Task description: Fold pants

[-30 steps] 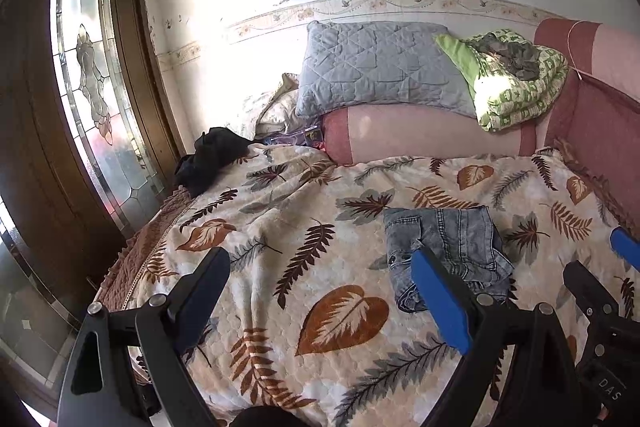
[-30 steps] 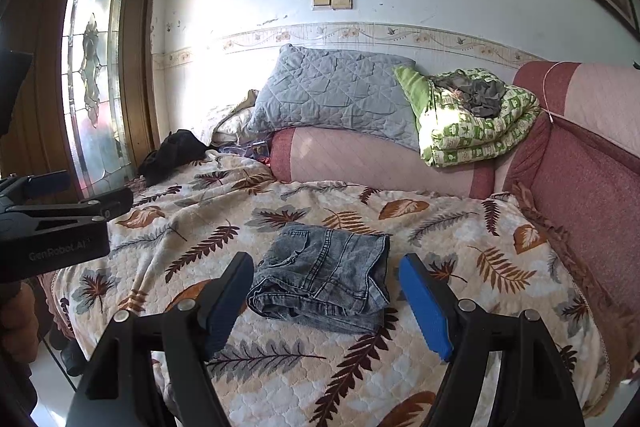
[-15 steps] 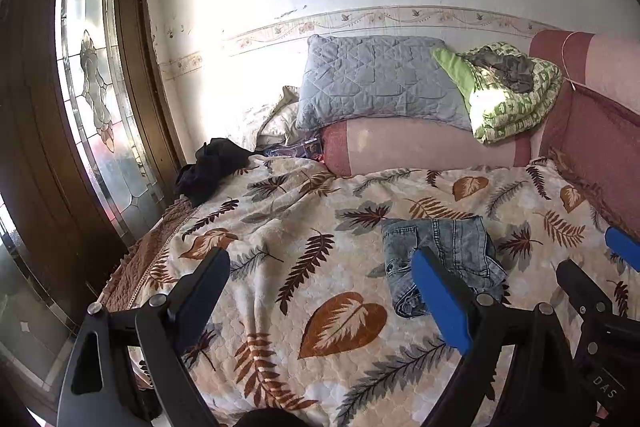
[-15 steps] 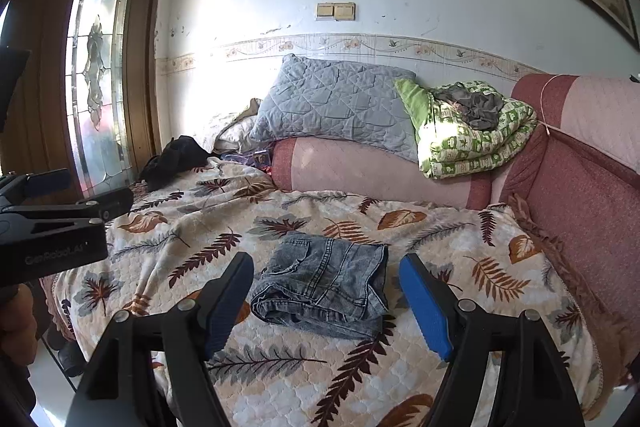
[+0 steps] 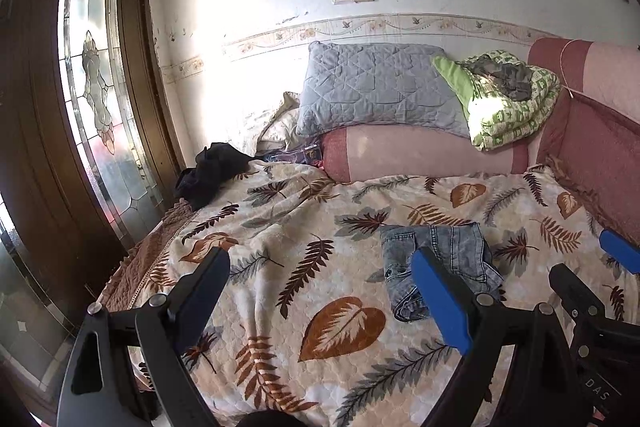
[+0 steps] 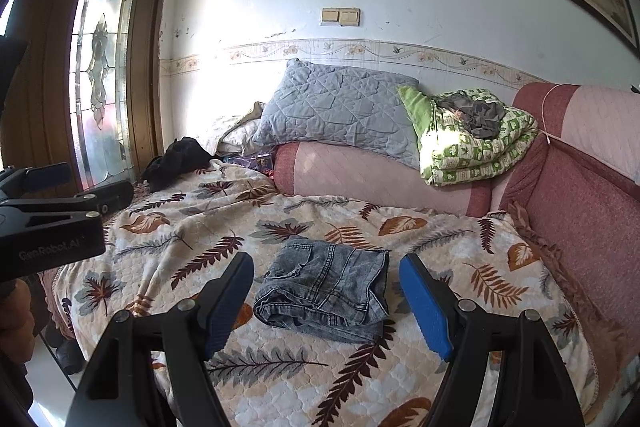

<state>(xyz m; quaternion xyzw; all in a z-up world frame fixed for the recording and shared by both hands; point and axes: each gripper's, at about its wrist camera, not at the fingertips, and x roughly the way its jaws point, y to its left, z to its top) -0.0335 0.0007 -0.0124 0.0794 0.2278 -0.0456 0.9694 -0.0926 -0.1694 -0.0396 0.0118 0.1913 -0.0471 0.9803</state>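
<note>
The grey-blue denim pants [image 6: 326, 291] lie folded into a compact rectangle on the leaf-print bedspread [image 6: 200, 235]. They also show in the left wrist view [image 5: 436, 267], partly behind my blue finger pad. My right gripper [image 6: 326, 301] is open and empty, held back above the bed with the pants framed between its fingers, not touching. My left gripper [image 5: 320, 297] is open and empty, to the left of the pants over bare bedspread [image 5: 280, 247]. The right gripper's fingers [image 5: 618, 253] show at the right edge of the left wrist view.
A grey quilted pillow [image 6: 340, 111] and a green folded blanket [image 6: 476, 139] rest on a pink bolster [image 6: 380, 179] at the wall. A dark garment [image 6: 176, 163] lies at the bed's far left corner. A wooden door with stained glass [image 5: 92, 99] stands left. A red padded side [image 6: 580, 211] bounds the right.
Both grippers have drawn back and tilted up from the bed, so the pants look smaller and lower. The pants have not moved. Both grippers stay open.
</note>
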